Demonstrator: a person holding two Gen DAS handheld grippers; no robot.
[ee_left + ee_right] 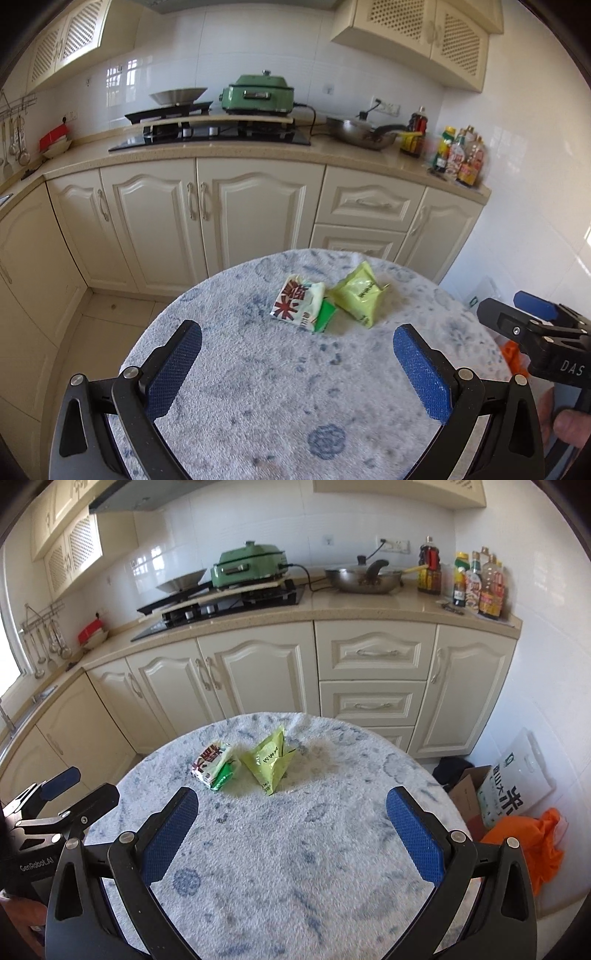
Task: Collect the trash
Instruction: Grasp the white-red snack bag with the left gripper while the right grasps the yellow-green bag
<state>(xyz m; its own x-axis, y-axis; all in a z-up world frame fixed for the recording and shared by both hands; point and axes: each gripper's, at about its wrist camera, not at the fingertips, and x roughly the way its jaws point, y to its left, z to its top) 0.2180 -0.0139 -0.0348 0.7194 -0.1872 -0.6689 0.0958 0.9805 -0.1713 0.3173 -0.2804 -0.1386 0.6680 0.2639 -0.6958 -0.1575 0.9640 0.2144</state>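
Observation:
Two crumpled snack wrappers lie side by side on a round table with a fluffy white and blue cloth. The white, red and green wrapper is on the left. The yellow-green wrapper is on the right, touching it. My left gripper is open and empty, hovering short of the wrappers. My right gripper is open and empty, also short of them. Each gripper shows at the edge of the other's view: the right, the left.
Cream kitchen cabinets run behind the table, with a stove, a green cooker, a pan and bottles on the counter. On the floor to the right are a cardboard box, a rice bag and an orange bag.

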